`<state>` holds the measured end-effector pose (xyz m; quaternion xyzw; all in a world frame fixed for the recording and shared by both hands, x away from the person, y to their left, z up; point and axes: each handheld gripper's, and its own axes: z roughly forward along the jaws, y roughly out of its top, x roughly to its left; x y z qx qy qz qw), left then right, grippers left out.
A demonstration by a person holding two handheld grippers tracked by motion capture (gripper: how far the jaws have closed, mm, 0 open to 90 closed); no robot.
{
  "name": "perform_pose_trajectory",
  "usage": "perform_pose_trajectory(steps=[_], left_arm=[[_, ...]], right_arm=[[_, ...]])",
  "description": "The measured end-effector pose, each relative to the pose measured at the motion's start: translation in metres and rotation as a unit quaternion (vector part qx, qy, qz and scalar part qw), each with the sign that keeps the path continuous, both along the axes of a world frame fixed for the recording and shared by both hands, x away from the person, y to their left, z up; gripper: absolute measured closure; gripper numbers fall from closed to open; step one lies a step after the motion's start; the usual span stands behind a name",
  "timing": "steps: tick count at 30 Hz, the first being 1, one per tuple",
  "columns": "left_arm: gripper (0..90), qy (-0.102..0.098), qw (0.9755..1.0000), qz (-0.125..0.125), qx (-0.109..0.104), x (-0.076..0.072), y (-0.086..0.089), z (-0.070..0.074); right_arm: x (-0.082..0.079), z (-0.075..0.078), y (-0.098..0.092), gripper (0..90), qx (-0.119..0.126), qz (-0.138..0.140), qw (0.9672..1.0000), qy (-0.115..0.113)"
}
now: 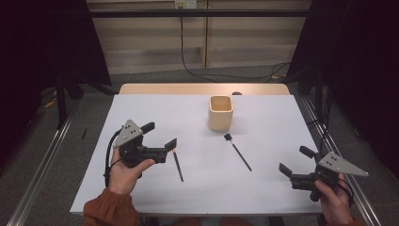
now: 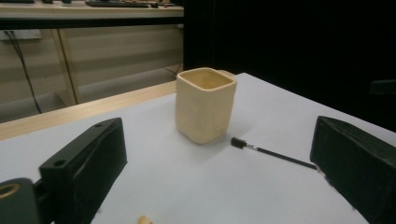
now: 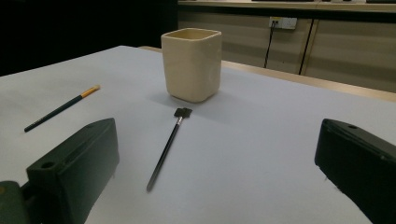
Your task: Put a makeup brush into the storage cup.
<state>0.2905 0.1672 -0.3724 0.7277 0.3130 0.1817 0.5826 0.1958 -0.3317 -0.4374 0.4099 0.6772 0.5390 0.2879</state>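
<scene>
A cream square cup [image 1: 220, 113] stands upright on the white table top [image 1: 268, 117], toward the back middle. A black brush [image 1: 237, 151] with a dark head lies in front of it. A second thin brush [image 1: 178, 165] with an orange tip lies to the left, its tip just under my left gripper [image 1: 160, 135], which is open and empty. My right gripper [image 1: 295, 160] is open and empty near the front right. In the left gripper view I see the cup [image 2: 205, 105] and the black brush [image 2: 273, 154]. The right gripper view has the cup [image 3: 191, 64], black brush [image 3: 168, 147] and orange-tipped brush [image 3: 60, 108].
A wooden strip [image 1: 202, 88] borders the table's far edge, with a small dark object [image 1: 236, 93] on it behind the cup. Metal rails [image 1: 42, 160] run along the floor on both sides. Cables [image 1: 226, 75] trail on the floor beyond.
</scene>
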Motion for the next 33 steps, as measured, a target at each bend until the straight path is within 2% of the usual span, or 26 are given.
perform_pose_trajectory(steps=[6, 11, 15, 21, 23, 25, 28, 33], left_arm=[[3.6, -0.005, 1.0000, 0.003, 0.003, 0.009, -0.002, 0.004], [6.1, -0.003, 0.9998, 0.006, 0.018, 0.016, -0.005, 0.007], [4.9, -0.001, 0.9999, 0.008, 0.012, 0.025, -0.008, 0.011], [4.0, -0.008, 0.9996, 0.013, 0.023, 0.037, -0.015, 0.018], [5.3, -0.005, 0.9994, 0.024, 0.025, 0.040, -0.016, 0.022], [5.0, -0.003, 0.9996, 0.025, 0.016, 0.042, -0.017, 0.025], [5.0, -0.003, 0.9993, 0.024, 0.030, 0.043, -0.019, 0.026], [4.9, 0.008, 0.9990, 0.022, 0.038, 0.045, -0.019, 0.025]], right_arm=[[0.000, 0.000, 0.000, 0.0, -0.002, -0.002, 1.0000, 0.000], [0.000, 0.000, 0.000, 0.0, -0.003, -0.003, 1.0000, 0.000], [-0.001, 0.000, 0.000, 0.0, -0.001, -0.004, 1.0000, -0.001], [-0.001, 0.000, -0.001, 0.0, 0.002, 0.000, 1.0000, 0.000], [-0.001, 0.000, -0.001, 0.0, 0.003, 0.000, 1.0000, 0.000], [-0.001, 0.001, -0.001, 0.0, 0.003, -0.001, 1.0000, 0.000], [-0.001, 0.000, -0.001, 0.0, 0.001, -0.003, 1.0000, -0.001], [-0.001, 0.000, -0.001, 0.0, 0.004, -0.004, 1.0000, 0.000]])
